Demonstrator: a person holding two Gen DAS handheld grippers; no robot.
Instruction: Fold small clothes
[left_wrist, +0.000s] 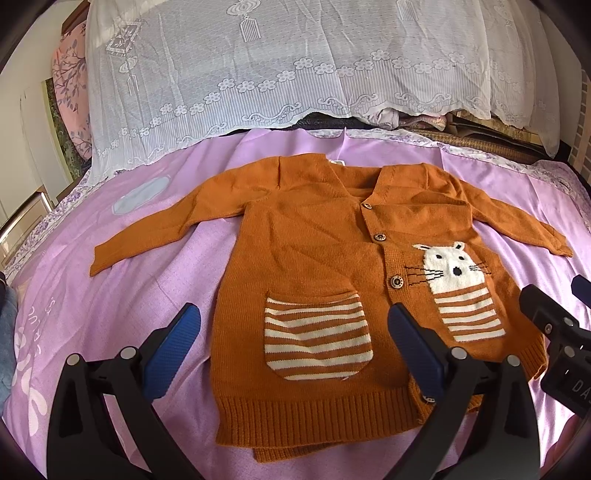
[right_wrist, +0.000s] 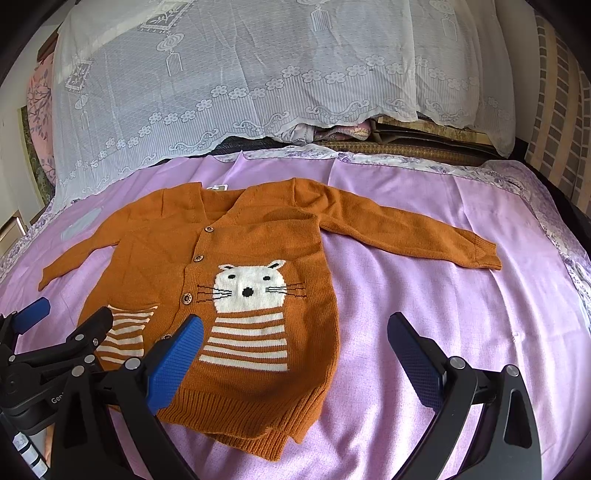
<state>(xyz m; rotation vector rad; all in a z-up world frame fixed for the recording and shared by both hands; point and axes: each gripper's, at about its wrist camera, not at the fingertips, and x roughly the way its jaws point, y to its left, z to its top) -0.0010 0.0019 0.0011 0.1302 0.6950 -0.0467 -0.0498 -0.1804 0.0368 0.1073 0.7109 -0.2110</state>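
Left wrist view first: the orange cardigan is lying flat and face up on the purple sheet, buttoned, both sleeves spreading out to the sides. The left gripper is hovering above the hem end with its jaws gaping wide and nothing in them. One blue pad is sitting over the bare sheet just beside the garment's edge, the other over the button strip, so the striped pocket is showing between them. The white cat face is sitting on the other front panel, above a second striped patch. Part of the right gripper is poking in from the right edge, near the hem corner. A white lace cover is draping over whatever is stacked behind the sheet.

Right wrist view: the cardigan is lying left of centre, one sleeve stretching out across the sheet. The right gripper is also hanging wide open and gripping nothing, one pad over the striped patch by the hem, the other over plain sheet well clear of the knit. The cat face is showing just above them. The left gripper is peeking in at the lower left, over the pocket. The lace cover is filling the background.
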